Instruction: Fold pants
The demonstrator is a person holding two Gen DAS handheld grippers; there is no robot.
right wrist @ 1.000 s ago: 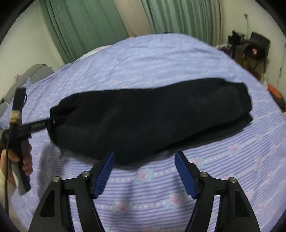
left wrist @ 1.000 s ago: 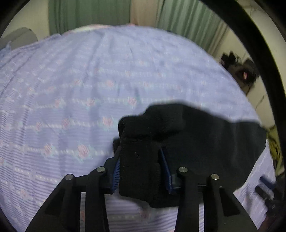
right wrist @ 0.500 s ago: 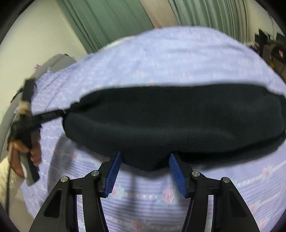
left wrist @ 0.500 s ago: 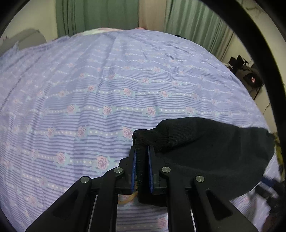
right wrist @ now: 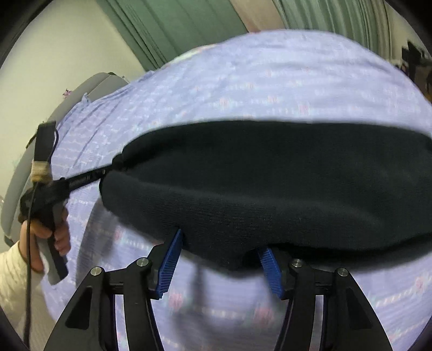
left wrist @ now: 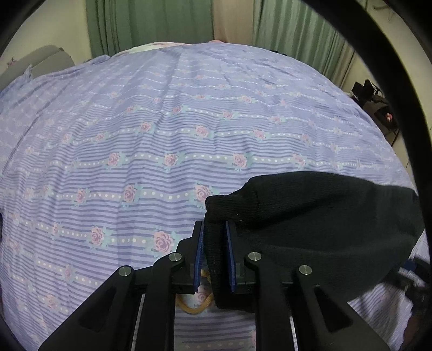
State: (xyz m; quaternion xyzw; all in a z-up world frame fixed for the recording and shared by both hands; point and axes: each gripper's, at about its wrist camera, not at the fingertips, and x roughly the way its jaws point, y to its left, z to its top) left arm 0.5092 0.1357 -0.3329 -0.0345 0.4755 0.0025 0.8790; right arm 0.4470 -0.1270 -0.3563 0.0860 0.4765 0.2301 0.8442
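The black knit pants (right wrist: 270,183) lie folded lengthwise across the lilac flowered bed sheet (left wrist: 162,135). My left gripper (left wrist: 213,237) is shut on one end of the pants (left wrist: 310,216), its blue pads pinching the fabric; it also shows in the right wrist view (right wrist: 113,164), held by a hand at the pants' left end. My right gripper (right wrist: 220,245) is open, its blue pads (right wrist: 168,266) on either side of the near edge of the pants, which droops between them.
Green curtains (left wrist: 151,24) hang behind the bed. A grey chair (right wrist: 81,94) stands at the far left. Dark bags and clutter (left wrist: 375,105) sit on the floor at the right of the bed.
My left gripper has shut on the end of the pants. My right gripper has moved in until its open fingers straddle the near edge of the pants.
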